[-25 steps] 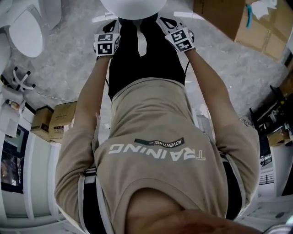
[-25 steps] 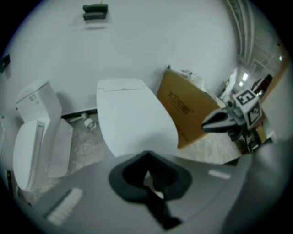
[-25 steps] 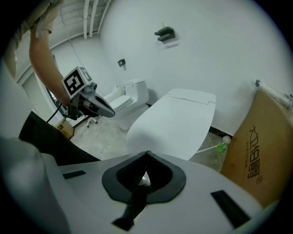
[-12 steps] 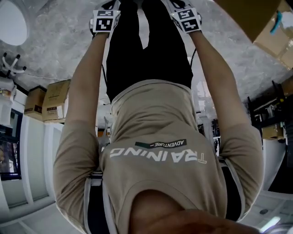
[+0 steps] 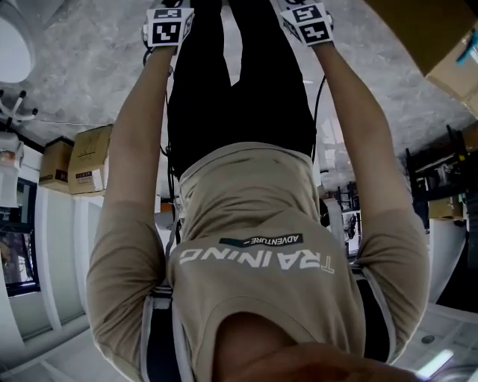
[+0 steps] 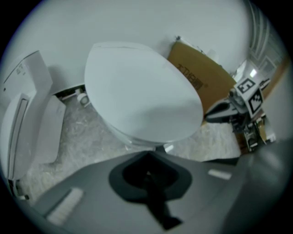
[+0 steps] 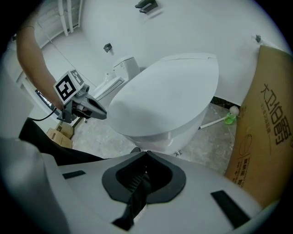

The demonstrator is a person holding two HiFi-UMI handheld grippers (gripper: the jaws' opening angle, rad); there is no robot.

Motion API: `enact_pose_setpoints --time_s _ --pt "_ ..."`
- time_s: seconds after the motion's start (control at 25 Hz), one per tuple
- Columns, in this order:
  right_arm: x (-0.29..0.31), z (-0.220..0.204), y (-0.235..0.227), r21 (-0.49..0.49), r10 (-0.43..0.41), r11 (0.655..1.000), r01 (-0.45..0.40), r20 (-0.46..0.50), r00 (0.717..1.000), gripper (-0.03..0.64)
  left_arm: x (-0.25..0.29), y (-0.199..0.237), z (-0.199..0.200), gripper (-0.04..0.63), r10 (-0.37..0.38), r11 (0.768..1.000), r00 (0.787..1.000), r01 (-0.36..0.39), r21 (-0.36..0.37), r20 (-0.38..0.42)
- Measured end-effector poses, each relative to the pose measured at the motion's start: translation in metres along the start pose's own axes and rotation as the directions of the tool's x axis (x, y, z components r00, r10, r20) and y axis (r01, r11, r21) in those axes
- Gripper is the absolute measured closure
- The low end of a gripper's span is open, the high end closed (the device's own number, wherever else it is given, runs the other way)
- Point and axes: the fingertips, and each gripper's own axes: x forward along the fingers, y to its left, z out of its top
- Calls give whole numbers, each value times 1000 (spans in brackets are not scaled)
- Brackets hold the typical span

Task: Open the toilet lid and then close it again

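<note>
The white toilet lid (image 6: pixel 142 91) lies closed over the bowl (image 6: pixel 122 136), filling the middle of the left gripper view. It also shows closed in the right gripper view (image 7: pixel 165 96). My left gripper (image 6: pixel 147 153) is shut with nothing in it, a short way in front of the lid's front edge. Shut and empty too, my right gripper (image 7: pixel 145 153) hangs in front of the bowl (image 7: pixel 183 132). Each gripper shows in the other's view: the right gripper (image 6: pixel 215 114) to the lid's right, the left gripper (image 7: pixel 101 114) to its left. In the head view only the marker cubes (image 5: pixel 166 30) (image 5: pixel 308 21) show.
A tall cardboard box (image 7: pixel 268 132) leans right of the toilet, with a green toilet brush (image 7: pixel 230 119) on the floor beside it. A second white toilet (image 6: pixel 27 119) stands to the left. Small cardboard boxes (image 5: pixel 89 168) sit on the grey floor behind the person.
In the head view the toilet's rim has slipped out at the top edge and both marker cubes have moved up the frame. The person's body fills more of the view.
</note>
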Motion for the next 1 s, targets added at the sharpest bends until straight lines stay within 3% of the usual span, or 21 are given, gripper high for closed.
enact_pose_setpoints --time_s 0.44,0.76,1.0 --pt "3 19 -1 6 -20 1000 20 66 998 607 5 -12 21 591 -58 998 994 54 45 94" --pt "11 23 5 12 -63 998 63 49 997 607 -8 -2 17 592 -101 975 988 75 211 114" --pt "2 26 5 -6 -65 998 65 75 995 607 -14 -7 21 592 -118 966 984 83 245 131"
